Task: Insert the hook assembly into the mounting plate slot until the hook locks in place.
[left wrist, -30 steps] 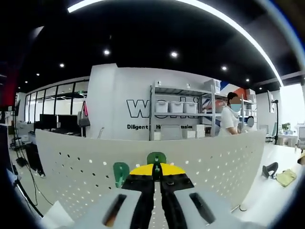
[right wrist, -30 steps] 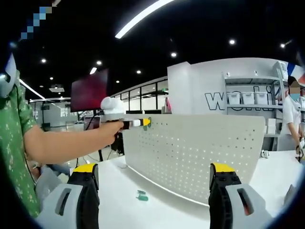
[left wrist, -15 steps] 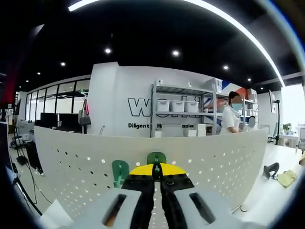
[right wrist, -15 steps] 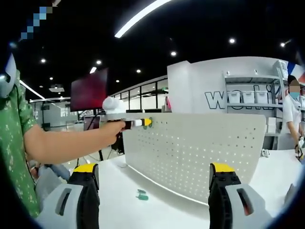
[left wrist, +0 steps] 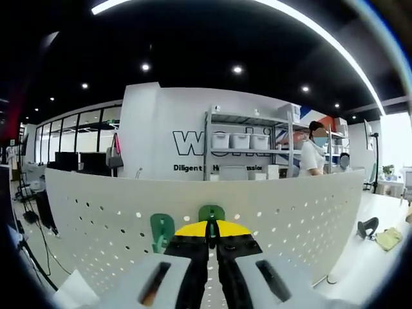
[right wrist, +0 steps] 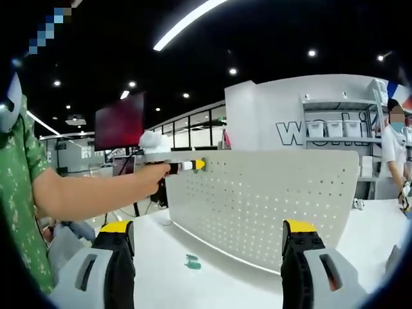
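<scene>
The green hook point(left wrist: 211, 213) is kept pinched by the left gripper point(left wrist: 211, 230) at the pegboard point(left wrist: 290, 212); nothing has visibly shifted, so locking seems unfinished. The right gripper point(right wrist: 209, 248) is held spread, a spare hook point(right wrist: 191, 261) at its 11 o'clock.

Pegboard plate point(left wrist: 290, 212) is looking like matt white painted sheet, smooth, punched with holes; the green hook point(left wrist: 210, 213) and the second green hook point(left wrist: 162, 230) are reading as smooth plastic with a slight sheen. Left gripper point(left wrist: 211, 233) is showing matt black jaws with yellow tips and a smooth pale grey plastic body, same finish on the right gripper point(right wrist: 209, 248). Tabletop point(right wrist: 161, 257) is looking smooth, semi-gloss white; the person's sleeve point(right wrist: 16, 187) is patterned green cloth.
</scene>
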Motion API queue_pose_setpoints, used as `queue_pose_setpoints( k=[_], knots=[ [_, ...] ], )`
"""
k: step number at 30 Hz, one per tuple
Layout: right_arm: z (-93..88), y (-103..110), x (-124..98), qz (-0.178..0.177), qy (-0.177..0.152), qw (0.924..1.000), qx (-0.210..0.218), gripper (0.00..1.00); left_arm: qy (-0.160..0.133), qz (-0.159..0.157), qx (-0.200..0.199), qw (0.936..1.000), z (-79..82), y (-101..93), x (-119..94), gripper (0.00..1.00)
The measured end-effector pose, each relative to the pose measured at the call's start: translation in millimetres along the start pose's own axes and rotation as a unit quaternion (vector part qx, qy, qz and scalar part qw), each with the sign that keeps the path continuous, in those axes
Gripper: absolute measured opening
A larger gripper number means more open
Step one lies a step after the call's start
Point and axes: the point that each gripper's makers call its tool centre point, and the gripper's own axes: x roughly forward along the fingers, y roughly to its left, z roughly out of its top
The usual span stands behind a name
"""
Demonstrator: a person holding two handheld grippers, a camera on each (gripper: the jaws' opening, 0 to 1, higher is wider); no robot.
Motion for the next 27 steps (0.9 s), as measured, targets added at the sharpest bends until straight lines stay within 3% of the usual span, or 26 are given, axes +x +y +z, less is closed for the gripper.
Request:
queue_pose_setpoints(
  k=[27],
  knots=[
    [-3.4,0.6,0.6,0.001,0.003,1.0000,0.004,0.97,0.008,0.000,0.013,0.9999,-8.5,-1.8,2.1,0.03]
  ],
)
